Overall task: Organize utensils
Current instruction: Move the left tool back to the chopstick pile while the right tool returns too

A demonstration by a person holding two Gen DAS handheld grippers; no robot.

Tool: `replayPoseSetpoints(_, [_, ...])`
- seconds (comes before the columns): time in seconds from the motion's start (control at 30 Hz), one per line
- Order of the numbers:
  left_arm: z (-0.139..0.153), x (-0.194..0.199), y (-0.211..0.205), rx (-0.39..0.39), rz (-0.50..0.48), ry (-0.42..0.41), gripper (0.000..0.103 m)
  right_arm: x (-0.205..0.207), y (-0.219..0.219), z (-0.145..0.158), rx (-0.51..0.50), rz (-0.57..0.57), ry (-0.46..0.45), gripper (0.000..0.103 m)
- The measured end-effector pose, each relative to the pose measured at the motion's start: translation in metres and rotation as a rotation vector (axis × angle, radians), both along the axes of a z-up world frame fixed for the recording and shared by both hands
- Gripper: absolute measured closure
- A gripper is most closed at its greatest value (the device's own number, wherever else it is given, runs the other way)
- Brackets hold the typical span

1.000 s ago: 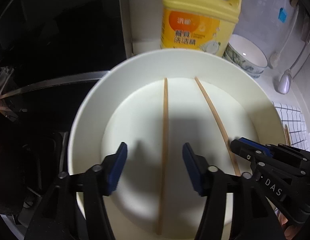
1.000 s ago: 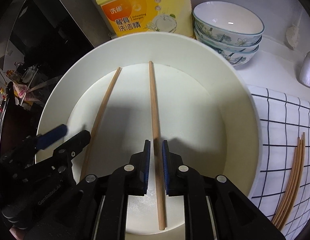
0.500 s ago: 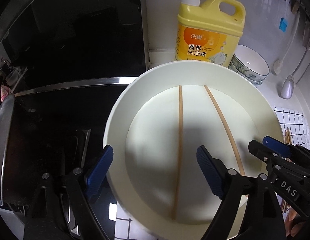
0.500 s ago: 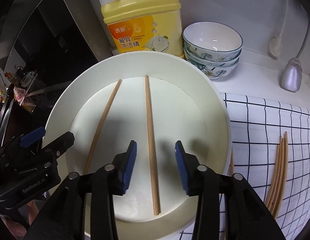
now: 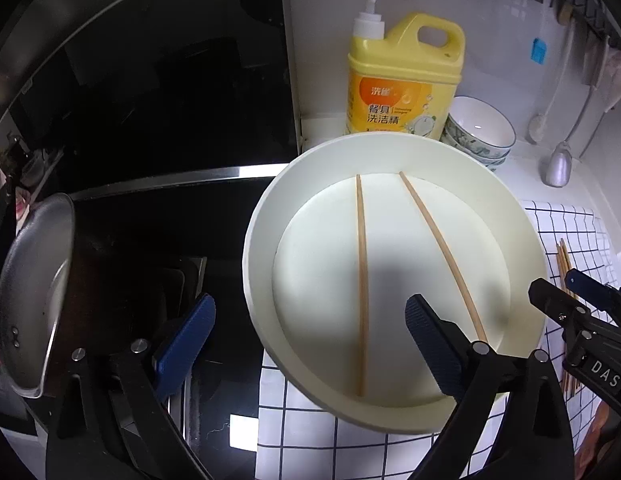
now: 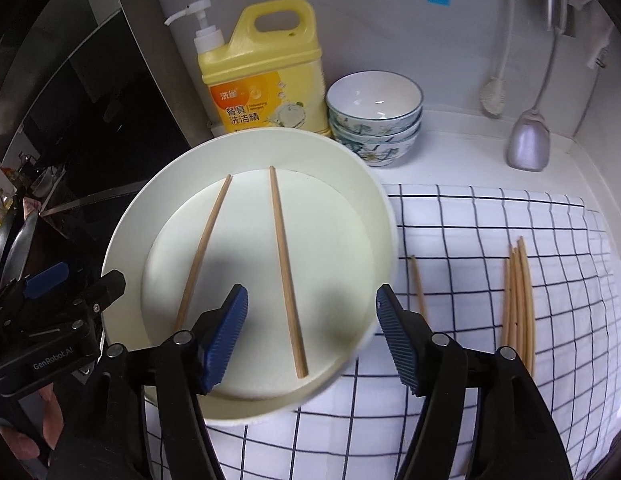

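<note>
Chopsticks: two (image 6: 284, 268) lie apart in white basin (image 6: 380, 216); one bundle (image 6: 518, 300) plus a stray (image 6: 417, 284) rest on checked cloth (image 6: 490, 240). Both grippers, left (image 5: 310, 344) and right (image 6: 312, 338), gape wide, holding nothing. Next pick: go for the bundle, grip mid-shaft, keep level.

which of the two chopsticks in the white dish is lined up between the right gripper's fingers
The right-hand chopstick, the straighter one: its near end lies between the open right gripper fingers. The other chopstick slants off left of them.
</note>
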State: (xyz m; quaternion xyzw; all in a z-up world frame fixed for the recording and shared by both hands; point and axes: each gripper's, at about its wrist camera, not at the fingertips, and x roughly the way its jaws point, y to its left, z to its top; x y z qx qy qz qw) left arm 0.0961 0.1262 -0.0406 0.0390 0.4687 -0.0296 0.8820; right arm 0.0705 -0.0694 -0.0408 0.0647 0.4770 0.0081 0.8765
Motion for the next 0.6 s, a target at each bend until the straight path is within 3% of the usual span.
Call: replayPoseSetpoints(0.6, [0.015, -0.039, -0.037, -0.039, -0.124, -0.005, 0.007, -0.066, -0.031, 0.011, -0.010, -0.110, 0.010, 0.034])
